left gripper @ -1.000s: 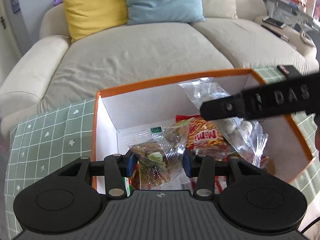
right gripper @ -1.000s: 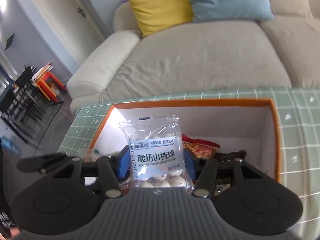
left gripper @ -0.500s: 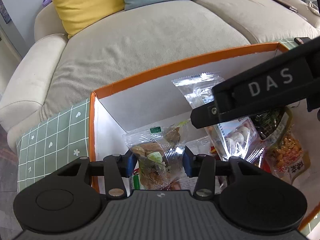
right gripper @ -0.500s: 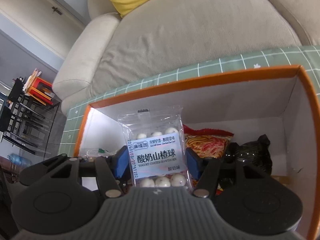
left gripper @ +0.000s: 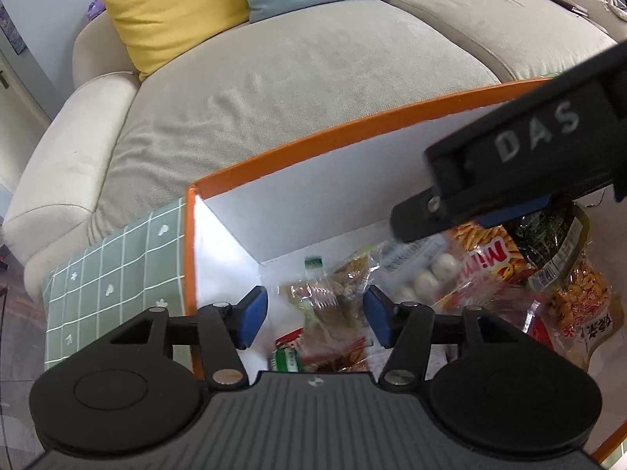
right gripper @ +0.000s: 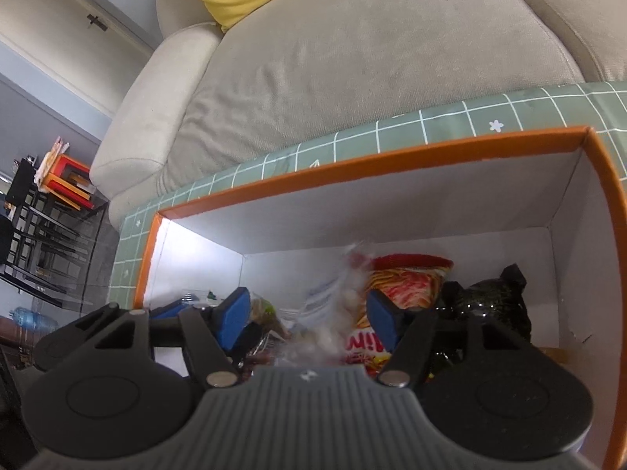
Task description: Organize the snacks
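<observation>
Both hand-held grippers, left and right, are spread wide over snack bags in the orange box.

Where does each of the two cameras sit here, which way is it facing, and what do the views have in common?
Left wrist: sits on the left gripper, looking down into the orange box toward the sofa; its own open fingers show, plus the right gripper's finger crossing at upper right.
Right wrist: sits on the right gripper, looking into the same box from farther right; its open fingers show.
Shared: the box, the red snack bag, the sofa, the yellow cushion.
</observation>
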The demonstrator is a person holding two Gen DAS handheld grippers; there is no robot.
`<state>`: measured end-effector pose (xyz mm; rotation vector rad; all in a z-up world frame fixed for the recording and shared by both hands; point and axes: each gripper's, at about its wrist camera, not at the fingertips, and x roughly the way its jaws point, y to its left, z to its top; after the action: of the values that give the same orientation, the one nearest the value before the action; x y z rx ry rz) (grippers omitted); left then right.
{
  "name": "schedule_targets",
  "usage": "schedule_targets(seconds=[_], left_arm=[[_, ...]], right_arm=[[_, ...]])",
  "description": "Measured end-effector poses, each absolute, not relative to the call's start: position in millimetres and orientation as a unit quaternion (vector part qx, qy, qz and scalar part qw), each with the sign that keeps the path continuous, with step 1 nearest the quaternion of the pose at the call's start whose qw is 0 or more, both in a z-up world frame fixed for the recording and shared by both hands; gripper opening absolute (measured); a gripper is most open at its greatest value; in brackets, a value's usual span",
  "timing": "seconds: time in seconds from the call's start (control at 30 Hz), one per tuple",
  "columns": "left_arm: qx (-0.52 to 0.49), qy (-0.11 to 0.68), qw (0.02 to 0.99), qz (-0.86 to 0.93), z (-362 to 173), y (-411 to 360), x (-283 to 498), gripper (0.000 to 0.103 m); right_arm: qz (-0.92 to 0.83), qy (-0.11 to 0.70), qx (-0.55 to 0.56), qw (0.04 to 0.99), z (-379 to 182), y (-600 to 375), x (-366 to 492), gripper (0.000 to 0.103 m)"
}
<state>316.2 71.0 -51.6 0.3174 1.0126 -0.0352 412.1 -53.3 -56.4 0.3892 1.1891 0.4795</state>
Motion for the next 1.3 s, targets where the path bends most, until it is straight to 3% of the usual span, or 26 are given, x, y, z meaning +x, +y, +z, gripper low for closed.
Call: schedule_targets(seconds=[0.23,0.53,0.9,1.3], left_arm=[[0.157,0.462,0.873,-0.016,-23.1,71.1,305.4,0.075],[0.155,0.424,0.892,0.005,29.2,58.5,269.0,0.075],[0.116,0.335,0.933,0.055,99.1,37.6,193.5,0.075],[0.076,0.271,0.956,0.082,94.1,17.5,109.6,0.075]], right_arm=[[0.225,0.54,0.175,0.792,-42.9,-61.2,406.4,0.065],[0.243,0.498,0.082,0.829,5.3,-71.3,361.8,0.065],[0.233,0.402,0.051,0.884,67.2,-127.6,280.5,0.068],[0.193,0.248,-0.047,0.948,81.4,-159.5,150.6,0.079]])
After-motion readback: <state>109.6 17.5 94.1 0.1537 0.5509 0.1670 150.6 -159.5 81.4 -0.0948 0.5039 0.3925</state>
